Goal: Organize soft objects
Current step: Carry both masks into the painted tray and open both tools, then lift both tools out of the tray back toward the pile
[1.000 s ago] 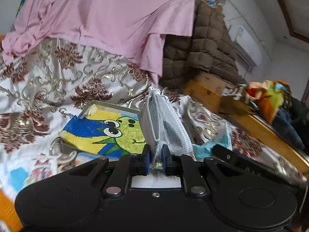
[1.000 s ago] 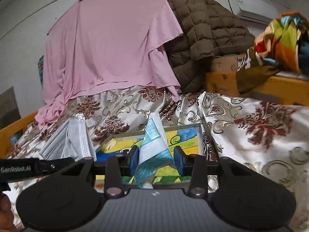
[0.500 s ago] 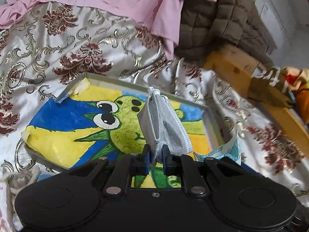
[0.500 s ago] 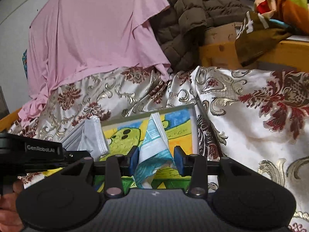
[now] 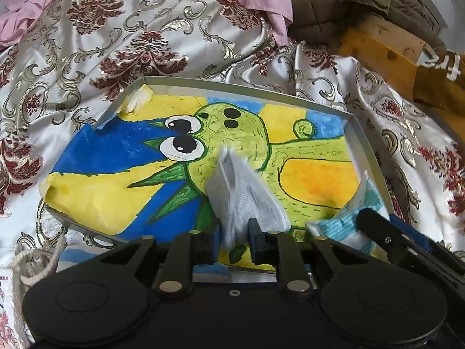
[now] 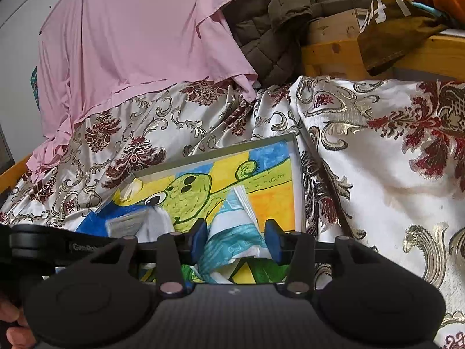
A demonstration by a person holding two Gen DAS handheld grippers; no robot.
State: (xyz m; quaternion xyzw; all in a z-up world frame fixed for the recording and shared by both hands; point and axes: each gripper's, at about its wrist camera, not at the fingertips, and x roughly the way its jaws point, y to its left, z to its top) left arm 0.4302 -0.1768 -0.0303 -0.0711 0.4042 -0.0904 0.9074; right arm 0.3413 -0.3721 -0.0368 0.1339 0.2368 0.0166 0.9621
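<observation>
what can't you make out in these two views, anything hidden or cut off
- Near rim of the tray: left wrist view, hidden by the left tongs.
- Lower end of the teal packet: right wrist view, behind the right tongs.
- Grey face mask: blurred, so contact with the tray is unclear.

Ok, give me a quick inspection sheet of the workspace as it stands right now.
Surface: brocade bedspread, rumpled.
Job's things: grey face mask and teal-striped packet, both over the painted tray.
Clutter: pink sheet, brown quilted jacket, cord.
Grippers: left gripper shut on the mask; right gripper around the packet, grip unclear.
Cables: nothing seen.
Surroundings: wooden bed frame.
</observation>
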